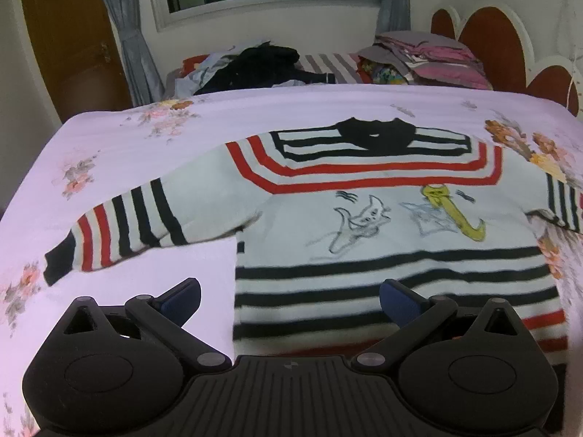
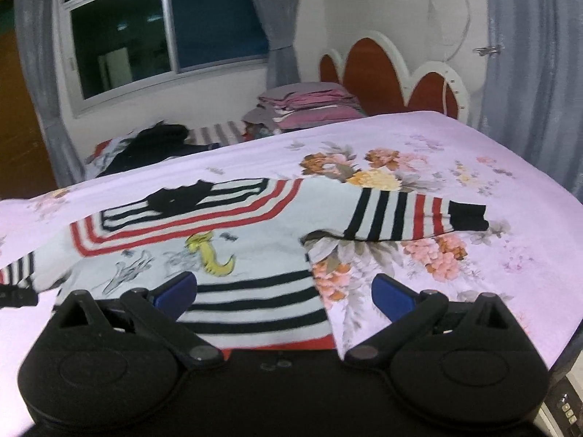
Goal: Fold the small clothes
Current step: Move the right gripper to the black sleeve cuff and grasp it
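A small white sweater (image 1: 364,225) with black and red stripes, a black collar and cartoon prints lies flat, front up, on the pink floral sheet (image 1: 153,145). Both sleeves are spread out to the sides. My left gripper (image 1: 289,300) is open and empty, straddling the sweater's lower left hem corner. My right gripper (image 2: 284,293) is open and empty, straddling the lower right hem corner of the sweater (image 2: 255,255). The right sleeve (image 2: 411,218) stretches out to the right, and the left sleeve (image 1: 120,233) to the left.
Behind the sheet lie a dark pile of clothes (image 1: 262,65) and a stack of folded pink and grey bedding (image 1: 430,58). A red scalloped headboard (image 1: 492,40) is at the back right. The sheet's edge (image 2: 546,335) drops off at the right.
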{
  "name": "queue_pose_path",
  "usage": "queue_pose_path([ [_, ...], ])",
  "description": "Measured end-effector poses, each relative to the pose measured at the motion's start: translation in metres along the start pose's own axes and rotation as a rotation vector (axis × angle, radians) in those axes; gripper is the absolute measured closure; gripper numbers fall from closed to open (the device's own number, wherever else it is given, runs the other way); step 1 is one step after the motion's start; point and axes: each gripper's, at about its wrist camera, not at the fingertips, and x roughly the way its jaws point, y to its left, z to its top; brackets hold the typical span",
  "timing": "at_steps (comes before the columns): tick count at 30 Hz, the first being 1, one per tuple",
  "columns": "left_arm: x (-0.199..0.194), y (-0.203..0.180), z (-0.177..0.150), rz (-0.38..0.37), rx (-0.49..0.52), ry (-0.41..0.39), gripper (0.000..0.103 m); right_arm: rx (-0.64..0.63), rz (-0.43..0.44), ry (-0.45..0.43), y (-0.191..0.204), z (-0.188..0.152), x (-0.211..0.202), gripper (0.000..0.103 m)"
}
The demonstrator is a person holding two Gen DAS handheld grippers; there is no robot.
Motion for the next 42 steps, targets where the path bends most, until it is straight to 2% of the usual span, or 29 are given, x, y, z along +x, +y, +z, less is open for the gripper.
queue_pose_path([
  [6, 0.031, 0.004, 0.015, -0.031, -0.031, 0.022, 0.0, 0.045, -0.034, -0.001, -0.02, 0.012, 0.026, 0.002],
  [11, 0.056, -0.008, 0.023, -0.04, -0.044, 0.045, 0.0, 0.07, -0.074, 0.015, -0.053, 0.023, 0.061, 0.002],
  [16, 0.077, -0.031, 0.032, 0.01, -0.053, 0.048, 0.0, 0.105, -0.103, 0.048, -0.102, 0.034, 0.108, 0.003],
  [21, 0.097, -0.06, 0.045, 0.071, -0.048, 0.068, 0.0, 0.181, -0.129, 0.119, -0.162, 0.04, 0.162, 0.004],
  [24, 0.107, -0.076, 0.053, 0.1, -0.071, 0.084, 0.0, 0.227, -0.136, 0.161, -0.196, 0.041, 0.189, 0.012],
  [26, 0.112, -0.086, 0.058, 0.109, -0.085, 0.093, 0.0, 0.251, -0.148, 0.19, -0.215, 0.042, 0.206, 0.027],
  [31, 0.124, -0.104, 0.068, 0.14, -0.087, 0.141, 0.0, 0.357, -0.136, 0.222, -0.25, 0.043, 0.234, 0.027],
  [34, 0.127, -0.11, 0.07, 0.136, -0.072, 0.15, 0.0, 0.417, -0.108, 0.206, -0.262, 0.048, 0.246, 0.027],
  [36, 0.126, -0.109, 0.071, 0.121, -0.084, 0.14, 0.0, 0.419, -0.113, 0.197, -0.266, 0.052, 0.253, 0.042],
  [38, 0.125, -0.108, 0.072, 0.092, -0.106, 0.128, 0.0, 0.432, -0.123, 0.182, -0.27, 0.054, 0.256, 0.069],
  [40, 0.124, -0.107, 0.071, 0.081, -0.122, 0.113, 0.0, 0.445, -0.124, 0.167, -0.275, 0.055, 0.257, 0.081],
  [42, 0.124, -0.107, 0.072, 0.07, -0.115, 0.103, 0.0, 0.447, -0.114, 0.15, -0.278, 0.057, 0.256, 0.087],
])
